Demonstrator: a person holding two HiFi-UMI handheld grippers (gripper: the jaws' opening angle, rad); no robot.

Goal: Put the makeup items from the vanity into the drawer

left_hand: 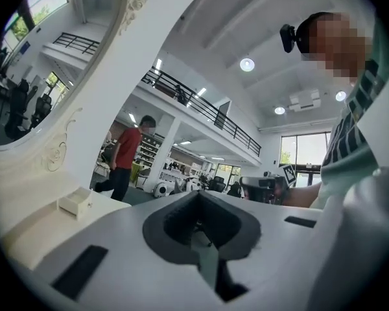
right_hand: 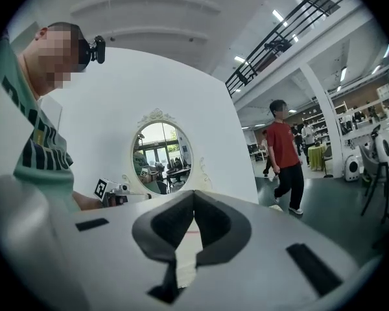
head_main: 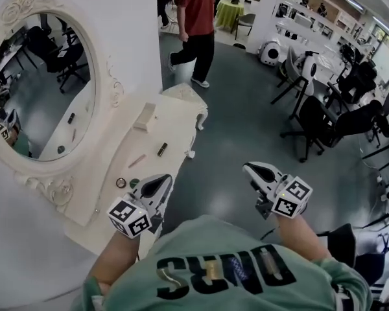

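Two sets of fingers, both pressed shut and holding nothing: my left fingers (head_main: 157, 185) hang over the near end of the white vanity table (head_main: 175, 118), my right fingers (head_main: 259, 172) over the grey floor (head_main: 246, 122) beside it. On the table, below the oval mirror (head_main: 42, 86), lie a dark tube (head_main: 162, 149), a pink stick (head_main: 137, 161) and a round compact (head_main: 120, 183), none touched. A person in red (head_main: 196, 24) walks beyond.
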